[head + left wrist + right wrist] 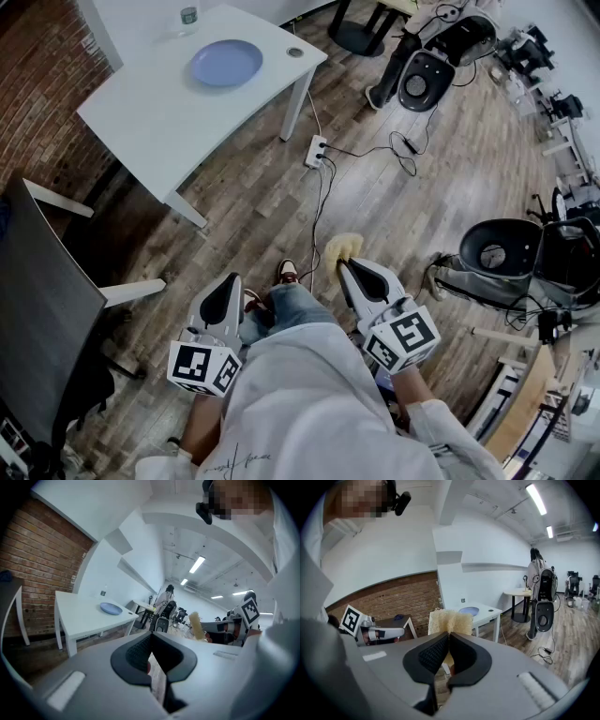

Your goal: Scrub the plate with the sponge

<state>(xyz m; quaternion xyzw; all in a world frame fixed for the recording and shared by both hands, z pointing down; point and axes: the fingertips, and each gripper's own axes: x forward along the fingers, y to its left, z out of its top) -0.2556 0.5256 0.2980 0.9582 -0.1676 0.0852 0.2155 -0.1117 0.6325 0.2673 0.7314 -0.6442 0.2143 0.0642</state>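
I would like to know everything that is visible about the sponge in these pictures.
The sponge is pale yellow and flat, roughly rectangular, with a coarse, porous surface. It stands upright, pinched at its lower edge between the closed jaws of the right gripper, and most of it sticks out past their tips. It is held in the air above the wooden floor, well away from the white table with the blue plate. Nothing else touches it.

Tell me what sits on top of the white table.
A blue plate lies on the white table, with a small clear container beyond it and a round cable hole near the edge. The plate's face looks bare; anything beneath it is covered.
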